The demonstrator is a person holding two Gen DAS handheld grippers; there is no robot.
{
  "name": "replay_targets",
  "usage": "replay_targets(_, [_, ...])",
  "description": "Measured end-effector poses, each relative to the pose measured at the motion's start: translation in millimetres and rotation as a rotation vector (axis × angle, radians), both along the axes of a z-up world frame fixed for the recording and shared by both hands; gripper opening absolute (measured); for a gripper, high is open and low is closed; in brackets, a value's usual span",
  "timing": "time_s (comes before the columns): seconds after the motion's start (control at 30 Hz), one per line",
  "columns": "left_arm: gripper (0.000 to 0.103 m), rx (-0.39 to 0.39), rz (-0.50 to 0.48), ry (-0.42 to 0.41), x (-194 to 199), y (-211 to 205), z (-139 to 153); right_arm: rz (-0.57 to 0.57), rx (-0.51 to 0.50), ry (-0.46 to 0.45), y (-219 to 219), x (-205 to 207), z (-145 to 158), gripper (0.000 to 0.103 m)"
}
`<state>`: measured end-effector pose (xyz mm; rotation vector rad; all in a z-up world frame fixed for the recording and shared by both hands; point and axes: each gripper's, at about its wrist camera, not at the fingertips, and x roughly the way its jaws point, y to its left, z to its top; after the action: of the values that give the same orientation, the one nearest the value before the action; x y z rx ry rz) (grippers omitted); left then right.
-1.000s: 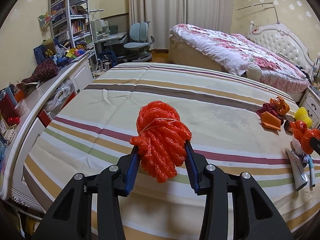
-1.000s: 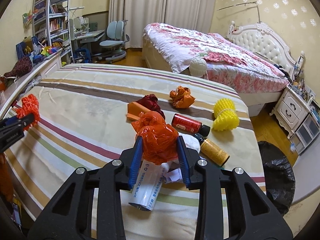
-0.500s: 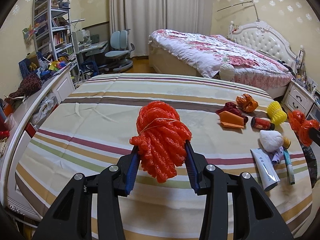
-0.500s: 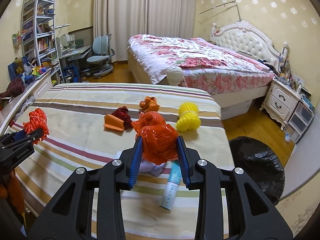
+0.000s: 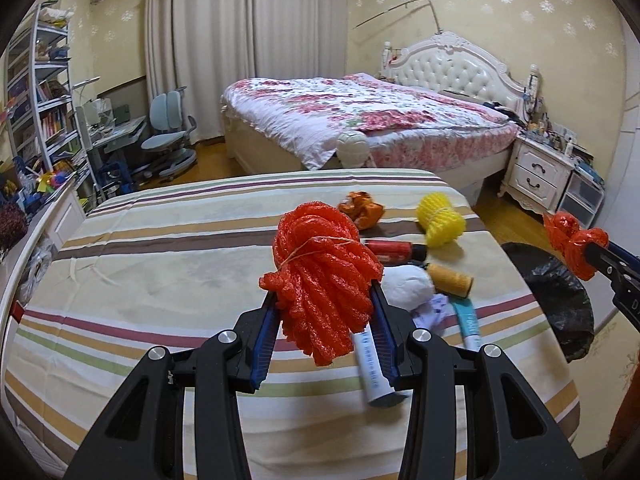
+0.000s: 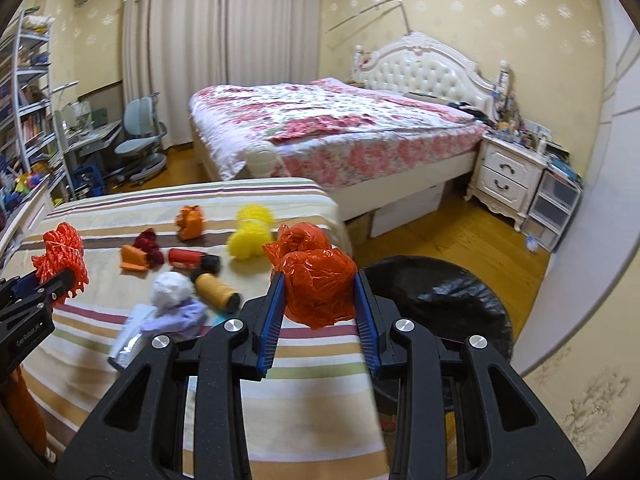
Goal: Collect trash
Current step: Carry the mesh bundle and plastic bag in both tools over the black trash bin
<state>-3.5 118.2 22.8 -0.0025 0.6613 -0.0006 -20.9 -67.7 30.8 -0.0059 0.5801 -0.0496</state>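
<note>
My left gripper point(image 5: 324, 304) is shut on an orange foam net bundle point(image 5: 320, 276) and holds it above the striped bed point(image 5: 160, 280). My right gripper point(image 6: 319, 300) is shut on a crumpled orange plastic bag point(image 6: 316, 280), held at the bed's right edge beside a black-lined trash bin point(image 6: 448, 300). The bin also shows in the left wrist view point(image 5: 560, 296), with the right gripper point(image 5: 588, 258) above it. On the bed lie a yellow foam net point(image 6: 250, 234), a red can point(image 6: 186, 258), a yarn spool point(image 6: 216, 290) and a white wad point(image 6: 172, 288).
More trash lies on the bed: an orange wrapper point(image 6: 190, 222), a dark red cloth point(image 6: 150, 246), a tube point(image 5: 374, 368). A floral bed point(image 6: 320, 120) stands behind, a nightstand point(image 6: 504, 176) at right, shelves and a desk chair point(image 6: 138, 136) at left.
Both grippers have swung to the right with their loads. The right gripper has moved from over the bed's trash pile to the bed's edge by the black bin.
</note>
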Motion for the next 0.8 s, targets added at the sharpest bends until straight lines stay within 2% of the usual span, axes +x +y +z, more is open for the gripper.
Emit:
replay_targets(0.3, [0.043,0.0,-0.164,-0.029,23.2,-89.7,1.3,-0.13,0.001,0.009,-67.5,5.4,-20.9,0.033])
replay_targets(0.5, [0.043,0.013,-0.227,-0.029,46.2,-141.8,-6.9,-0.177,0.031,0.033,-102.5,19.2,-40.8,0.033])
replay_targets(0.8, [0.043,0.049,-0.287,0.003,74.9,-197.4,-27.3,-0.215,0.06,0.055,-135.6,37.5,-60.7,0.033])
